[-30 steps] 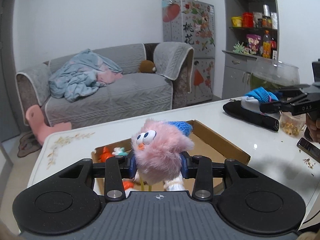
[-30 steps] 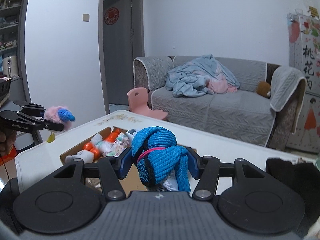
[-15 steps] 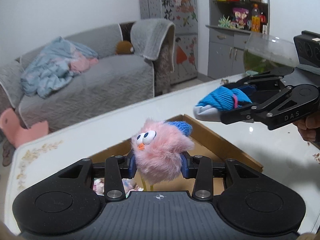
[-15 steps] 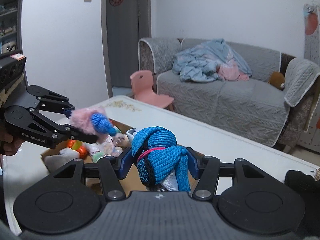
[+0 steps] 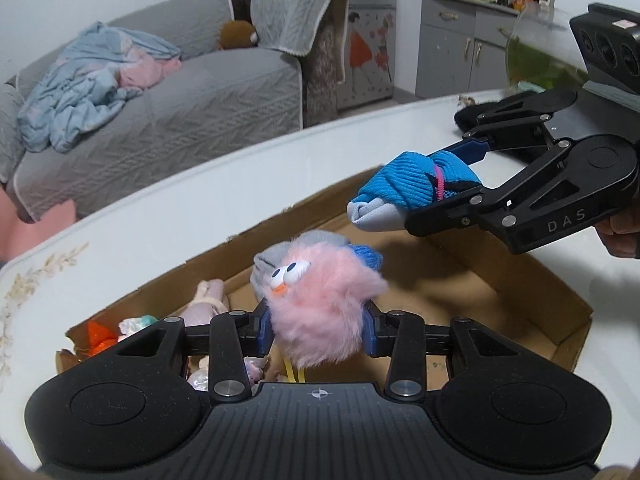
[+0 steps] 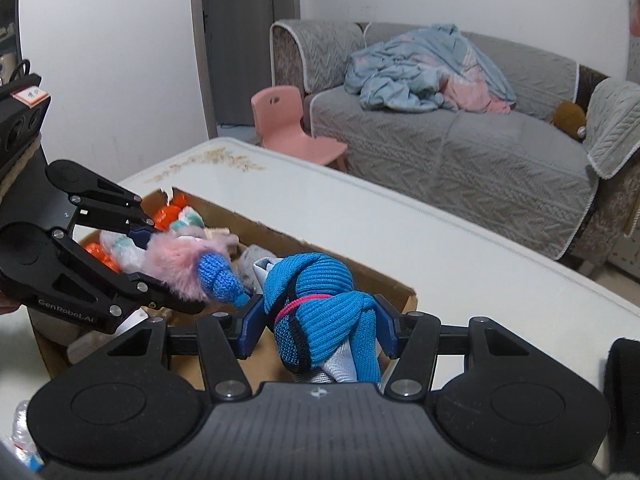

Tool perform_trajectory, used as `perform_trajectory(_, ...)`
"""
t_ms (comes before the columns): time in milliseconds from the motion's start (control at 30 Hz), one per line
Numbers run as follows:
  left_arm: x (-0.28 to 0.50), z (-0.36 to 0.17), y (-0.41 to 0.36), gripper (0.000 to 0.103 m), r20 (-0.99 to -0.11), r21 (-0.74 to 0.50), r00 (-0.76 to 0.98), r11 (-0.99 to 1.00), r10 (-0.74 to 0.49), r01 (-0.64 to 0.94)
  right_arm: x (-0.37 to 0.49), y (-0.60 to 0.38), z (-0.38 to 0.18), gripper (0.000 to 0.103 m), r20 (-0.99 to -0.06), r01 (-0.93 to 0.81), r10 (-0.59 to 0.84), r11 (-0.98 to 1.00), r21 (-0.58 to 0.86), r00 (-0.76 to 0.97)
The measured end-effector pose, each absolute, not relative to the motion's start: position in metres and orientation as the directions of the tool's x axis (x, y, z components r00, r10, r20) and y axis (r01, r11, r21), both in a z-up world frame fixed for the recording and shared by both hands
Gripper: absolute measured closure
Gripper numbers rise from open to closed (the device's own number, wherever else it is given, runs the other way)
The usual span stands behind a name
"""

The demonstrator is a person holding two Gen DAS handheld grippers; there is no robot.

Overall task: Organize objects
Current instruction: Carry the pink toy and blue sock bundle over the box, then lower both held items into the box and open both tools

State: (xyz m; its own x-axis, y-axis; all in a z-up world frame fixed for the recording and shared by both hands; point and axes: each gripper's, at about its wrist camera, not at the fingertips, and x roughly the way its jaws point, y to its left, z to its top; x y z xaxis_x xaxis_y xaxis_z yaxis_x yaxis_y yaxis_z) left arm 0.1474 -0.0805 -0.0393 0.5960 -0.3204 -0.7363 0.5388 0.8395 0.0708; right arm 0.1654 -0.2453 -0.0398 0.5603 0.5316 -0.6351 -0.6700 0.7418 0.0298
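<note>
My left gripper is shut on a pink fluffy toy with googly eyes and a blue knit cap, held above the open cardboard box. It also shows in the right wrist view. My right gripper is shut on a rolled blue knit sock bundle, held over the box's right part; it shows in the left wrist view. Inside the box lie a grey sock, orange toys and pale plush toys.
The box sits on a white table. A black item lies at the table's right end. A grey sofa with blankets and a pink child chair stand behind. A cabinet stands at right.
Both grippers have moved lower and closer together over the box, each still holding its item. The box's contents now show below the pink toy.
</note>
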Motion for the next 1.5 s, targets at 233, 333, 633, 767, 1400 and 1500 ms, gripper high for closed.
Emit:
perform_trajectory(233, 0.161, -0.052, -0.088, 0.055, -0.765, 0.084, 0.575, 0.84, -0.29, 0.536, 0.176, -0.236, -0.053, 0.051, -0.675, -0.68, 0.51, 0.733, 0.017, 0.533)
perform_trajectory(333, 0.168, -0.056, -0.092, 0.055, -0.775, 0.092, 0.568, 0.841, -0.275, 0.534, 0.185, -0.23, -0.056, 0.051, -0.681, -0.686, 0.504, 0.728, 0.003, 0.532)
perform_trajectory(633, 0.187, -0.067, -0.099, 0.054, -0.797, 0.101, 0.558, 0.859, -0.232, 0.501, 0.201, -0.217, -0.069, 0.05, -0.719, -0.695, 0.461, 0.718, -0.041, 0.52)
perform_trajectory(767, 0.194, -0.066, -0.097, 0.046, -0.82, 0.075, 0.53, 0.877, -0.217, 0.474, 0.201, -0.211, -0.067, 0.047, -0.75, -0.701, 0.429, 0.71, -0.064, 0.503)
perform_trajectory(1400, 0.198, -0.057, -0.093, 0.014, -0.861, 0.125, 0.497, 0.903, -0.107, 0.412, 0.193, -0.206, -0.05, 0.028, -0.773, -0.676, 0.359, 0.727, -0.12, 0.524)
perform_trajectory(1500, 0.198, -0.053, -0.093, 0.014, -0.859, 0.126, 0.501, 0.903, -0.107, 0.41, 0.196, -0.206, -0.049, 0.027, -0.774, -0.677, 0.355, 0.725, -0.127, 0.525)
